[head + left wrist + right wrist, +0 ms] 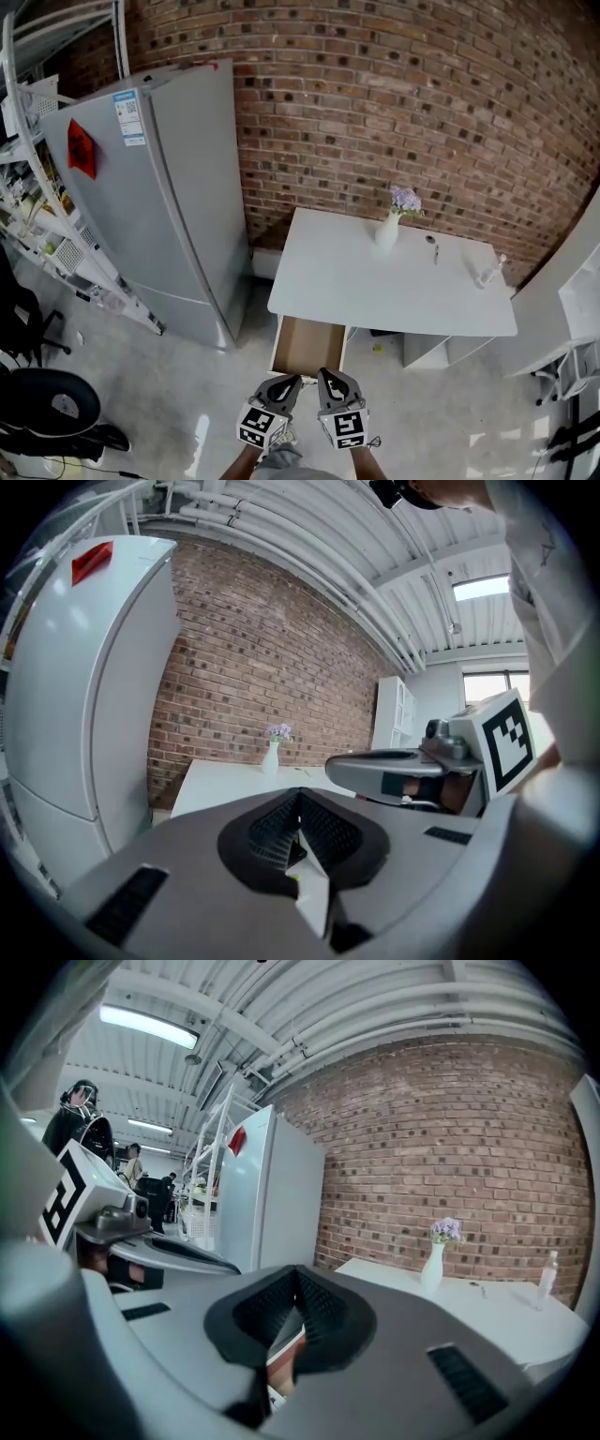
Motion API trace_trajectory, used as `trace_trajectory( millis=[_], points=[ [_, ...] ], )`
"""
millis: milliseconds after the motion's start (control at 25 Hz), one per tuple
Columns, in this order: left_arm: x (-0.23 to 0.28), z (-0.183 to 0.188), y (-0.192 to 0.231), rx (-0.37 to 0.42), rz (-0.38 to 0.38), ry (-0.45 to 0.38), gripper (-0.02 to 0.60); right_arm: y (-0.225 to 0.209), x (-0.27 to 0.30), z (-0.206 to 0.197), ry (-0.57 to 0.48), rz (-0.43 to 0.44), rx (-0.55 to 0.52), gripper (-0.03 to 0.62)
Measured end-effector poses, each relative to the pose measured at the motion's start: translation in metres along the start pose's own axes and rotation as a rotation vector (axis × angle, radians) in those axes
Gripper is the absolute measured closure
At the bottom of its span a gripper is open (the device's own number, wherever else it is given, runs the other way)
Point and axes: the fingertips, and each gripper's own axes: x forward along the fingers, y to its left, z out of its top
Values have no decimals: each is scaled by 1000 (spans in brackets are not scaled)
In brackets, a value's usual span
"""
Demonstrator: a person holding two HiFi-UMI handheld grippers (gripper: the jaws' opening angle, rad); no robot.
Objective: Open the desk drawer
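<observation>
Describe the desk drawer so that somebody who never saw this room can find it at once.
Against the brick wall stands a white desk, to the right of the tall grey fridge. The drawer juts out, open, from under the desk's near left corner. Its brown inside sets it apart from the white desk top and the white shelf unit beside it.
</observation>
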Motion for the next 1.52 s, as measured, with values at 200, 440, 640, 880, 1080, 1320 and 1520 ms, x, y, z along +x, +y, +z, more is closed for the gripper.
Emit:
trace_trajectory(
  millis=[200, 440, 640, 880, 1080, 1320, 1520],
  points=[
    [-33, -16, -49, 12, 28, -4, 571, 21, -56, -15, -6, 28, 9, 577],
    [-76, -36, -117, 24, 50, -21, 571, 46, -135, -30, -34, 45, 5, 577],
    [-108, -38, -165, 63, 49, -50, 570, 65, -196, -35, -60, 50, -11, 577],
    [-137, -47, -206, 84, 40, -56, 571, 91, -245, -43, -67, 67, -15, 577],
    [-150, -43, -225, 104, 34, -60, 571, 97, -267, -37, -94, 61, -13, 577],
    [-168, -52, -243, 111, 60, -44, 571, 99, -292, -45, -94, 57, 10, 577],
    [-182, -63, -251, 90, 88, -18, 571, 100, -307, -56, -74, 59, 36, 577]
  ],
)
